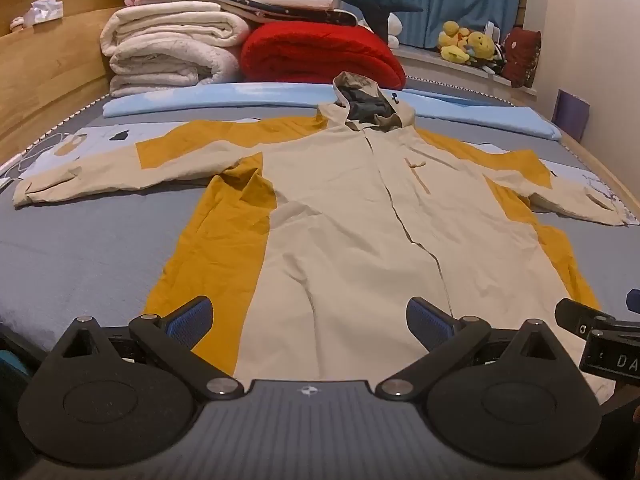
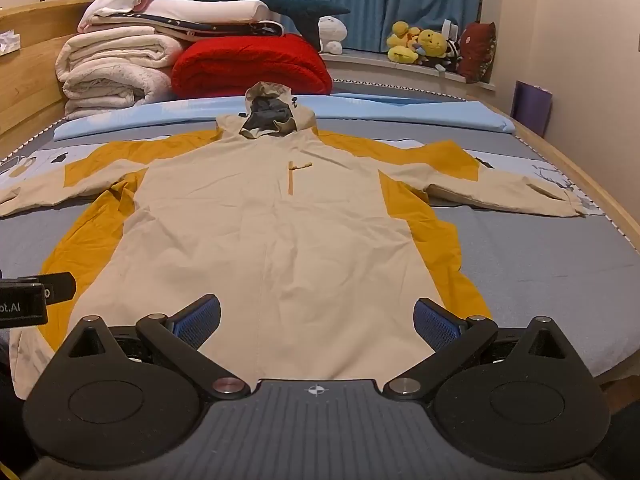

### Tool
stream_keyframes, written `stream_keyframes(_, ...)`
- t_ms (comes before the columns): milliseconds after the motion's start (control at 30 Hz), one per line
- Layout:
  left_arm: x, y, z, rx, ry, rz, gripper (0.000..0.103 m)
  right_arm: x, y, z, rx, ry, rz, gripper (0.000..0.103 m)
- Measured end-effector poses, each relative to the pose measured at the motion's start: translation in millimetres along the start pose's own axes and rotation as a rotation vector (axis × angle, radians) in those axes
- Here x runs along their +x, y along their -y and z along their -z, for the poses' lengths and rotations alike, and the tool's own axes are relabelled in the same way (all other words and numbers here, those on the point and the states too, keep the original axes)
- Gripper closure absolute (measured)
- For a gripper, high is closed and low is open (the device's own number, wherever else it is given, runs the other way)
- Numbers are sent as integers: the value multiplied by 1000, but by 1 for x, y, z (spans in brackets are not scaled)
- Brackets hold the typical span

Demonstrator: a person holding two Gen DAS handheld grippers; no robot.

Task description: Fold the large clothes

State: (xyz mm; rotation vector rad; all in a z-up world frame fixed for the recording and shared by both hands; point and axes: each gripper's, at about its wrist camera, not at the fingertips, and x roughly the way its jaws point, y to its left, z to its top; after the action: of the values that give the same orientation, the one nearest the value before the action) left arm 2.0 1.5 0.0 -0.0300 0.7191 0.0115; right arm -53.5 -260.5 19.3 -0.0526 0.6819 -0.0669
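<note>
A large beige and mustard hooded jacket [image 1: 352, 216] lies flat, front up, on the grey bed [image 1: 80, 248], sleeves spread to both sides and hood at the far end. It also shows in the right wrist view [image 2: 256, 232]. My left gripper [image 1: 308, 320] is open and empty, held above the jacket's hem. My right gripper [image 2: 316, 320] is open and empty, also above the hem, to the right of the left one. Part of the right gripper [image 1: 600, 340] shows at the right edge of the left wrist view.
Folded white quilts [image 1: 168, 48] and a red blanket [image 1: 320, 56] are stacked at the head of the bed. A light blue pad [image 1: 240, 96] lies behind the hood. A wooden bed frame [image 1: 44, 64] runs on the left; plush toys [image 1: 468, 44] sit on the window ledge.
</note>
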Motion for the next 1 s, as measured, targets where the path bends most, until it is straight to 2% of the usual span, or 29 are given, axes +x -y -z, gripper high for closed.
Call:
stream_keyframes(500, 1, 4, -2, 5, -13, 12, 0, 0, -1, 0, -1, 0, 0, 1)
stream_keyframes(800, 1, 0, -1, -43, -38, 77, 0, 1, -2, 1, -5, 0, -1, 1)
stream_keyframes(1000, -2, 1, -1, -50, -9, 97, 0, 2, -3, 1, -6, 0, -2, 1)
